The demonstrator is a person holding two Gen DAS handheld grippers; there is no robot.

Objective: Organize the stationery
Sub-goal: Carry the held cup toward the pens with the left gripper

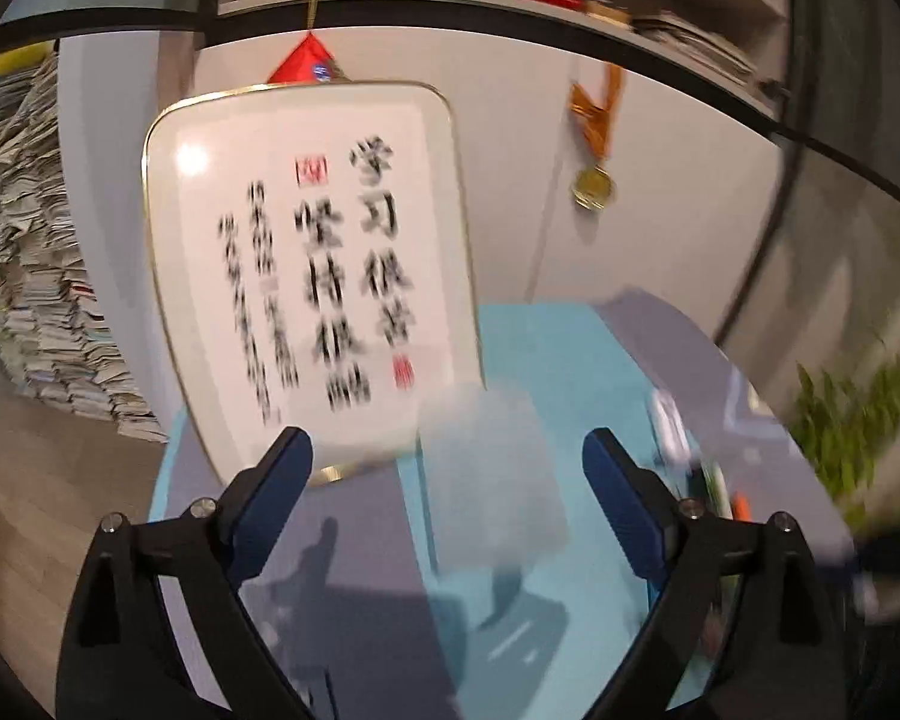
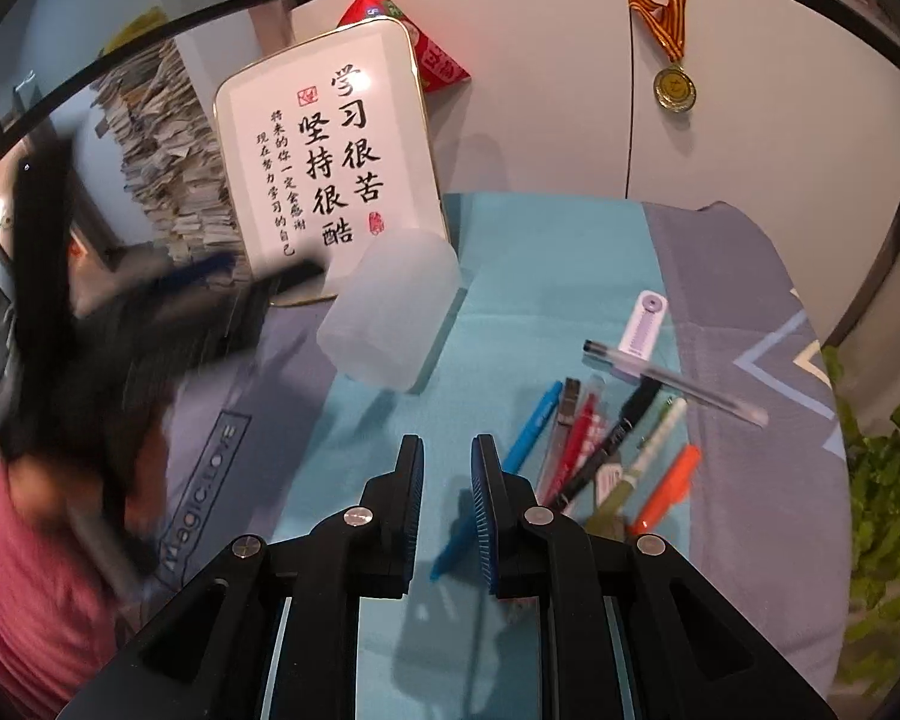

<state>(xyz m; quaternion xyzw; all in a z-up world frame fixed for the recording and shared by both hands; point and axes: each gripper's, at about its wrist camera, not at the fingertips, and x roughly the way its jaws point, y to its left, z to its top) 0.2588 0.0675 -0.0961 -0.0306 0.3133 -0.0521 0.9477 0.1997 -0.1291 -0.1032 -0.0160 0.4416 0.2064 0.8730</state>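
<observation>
Left gripper (image 1: 447, 468) wide, empty; right gripper (image 2: 447, 483) narrow, empty. Frosted translucent plastic box (image 2: 390, 312) judged light, slippery; to be gripped across walls.

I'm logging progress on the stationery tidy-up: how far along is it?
Barely started. The translucent container lies tipped on the blue cloth, nothing visible inside. Neither claw holds anything: left claw is open, right claw is nearly shut above the cloth. Still loose: the pens, the clear pen and the lilac correction tape.
</observation>
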